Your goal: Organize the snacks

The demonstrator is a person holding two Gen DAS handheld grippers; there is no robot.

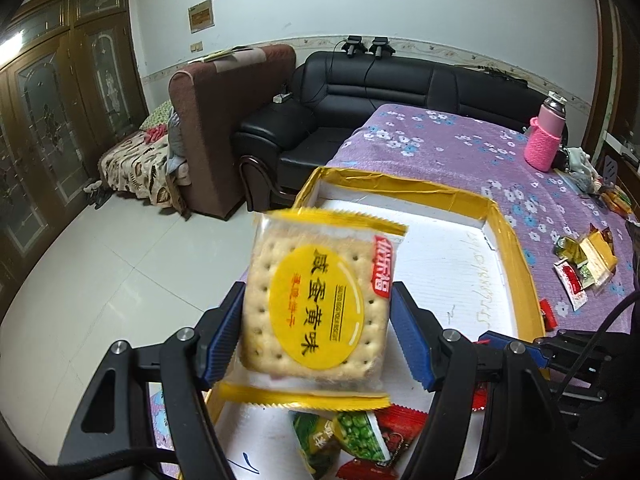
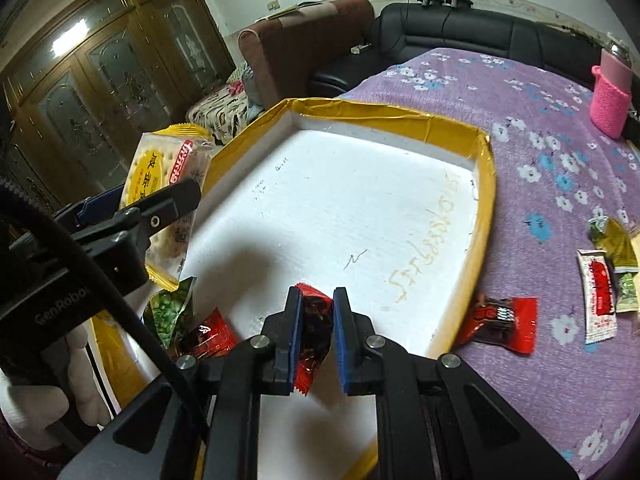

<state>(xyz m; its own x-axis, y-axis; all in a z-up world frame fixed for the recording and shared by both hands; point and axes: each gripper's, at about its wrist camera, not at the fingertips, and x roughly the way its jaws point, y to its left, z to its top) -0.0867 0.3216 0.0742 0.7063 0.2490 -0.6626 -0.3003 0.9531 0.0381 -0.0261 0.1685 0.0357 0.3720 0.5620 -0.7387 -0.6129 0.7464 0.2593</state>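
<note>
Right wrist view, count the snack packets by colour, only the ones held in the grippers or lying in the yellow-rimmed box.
Yellow cracker packet: 1, in the left gripper
Green pea packet: 1, in the box
Red packet: 2, one in the right gripper, one in the box
Total: 4; the left gripper hides part of the box.

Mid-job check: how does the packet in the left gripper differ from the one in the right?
The biscuit packet in the left gripper is large, flat and square, clear with yellow ends; the red candy packet in the right gripper is small, crumpled and opaque. The biscuit packet spreads its jaws wide; the red candy packet sits between narrowly set jaws. Both are held above the yellow-rimmed tray.
</note>
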